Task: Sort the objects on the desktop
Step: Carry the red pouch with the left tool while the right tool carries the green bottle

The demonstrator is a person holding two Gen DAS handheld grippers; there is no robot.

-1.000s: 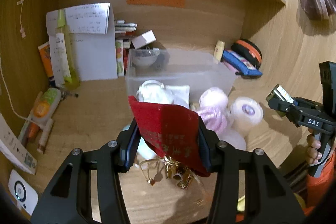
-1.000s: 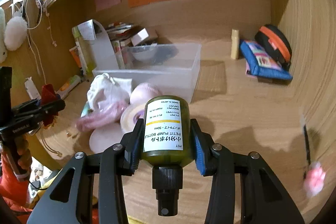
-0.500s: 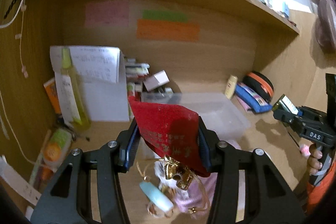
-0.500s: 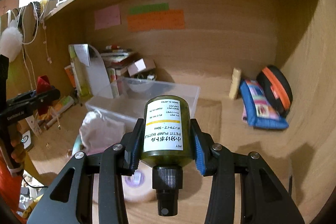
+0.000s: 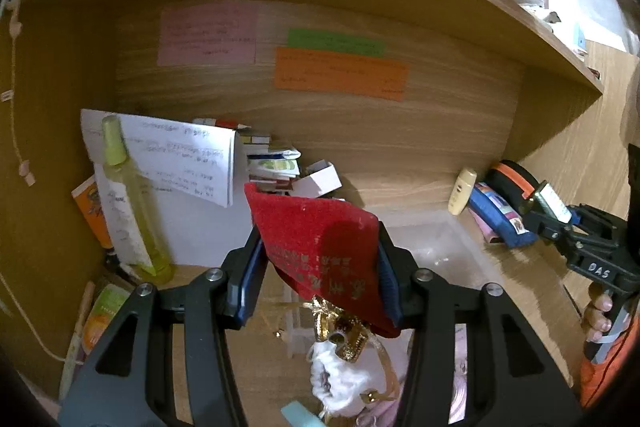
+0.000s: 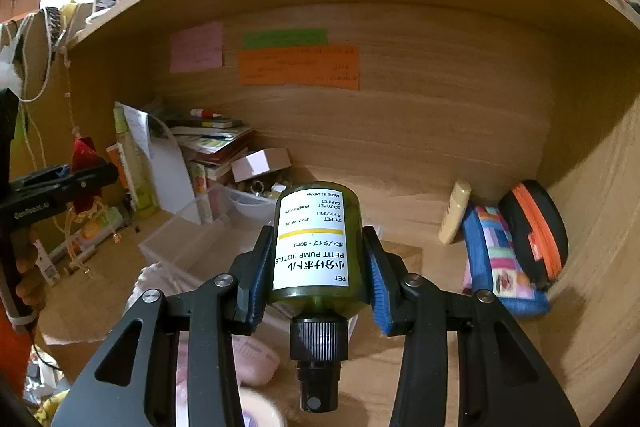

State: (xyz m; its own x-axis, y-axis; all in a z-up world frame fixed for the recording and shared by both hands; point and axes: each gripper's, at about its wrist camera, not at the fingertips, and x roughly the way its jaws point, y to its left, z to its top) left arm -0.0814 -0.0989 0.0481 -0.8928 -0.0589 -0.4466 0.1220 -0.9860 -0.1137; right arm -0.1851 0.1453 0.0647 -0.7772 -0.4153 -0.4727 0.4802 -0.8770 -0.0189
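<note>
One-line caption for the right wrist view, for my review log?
Right gripper holds a green pump bottle above the desk, clear bin behind; left gripper holds a red pouch.

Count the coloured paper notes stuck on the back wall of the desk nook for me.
3. The pink note is at upper left, the green note to its right, and the orange note directly under the green one. No others show.
</note>
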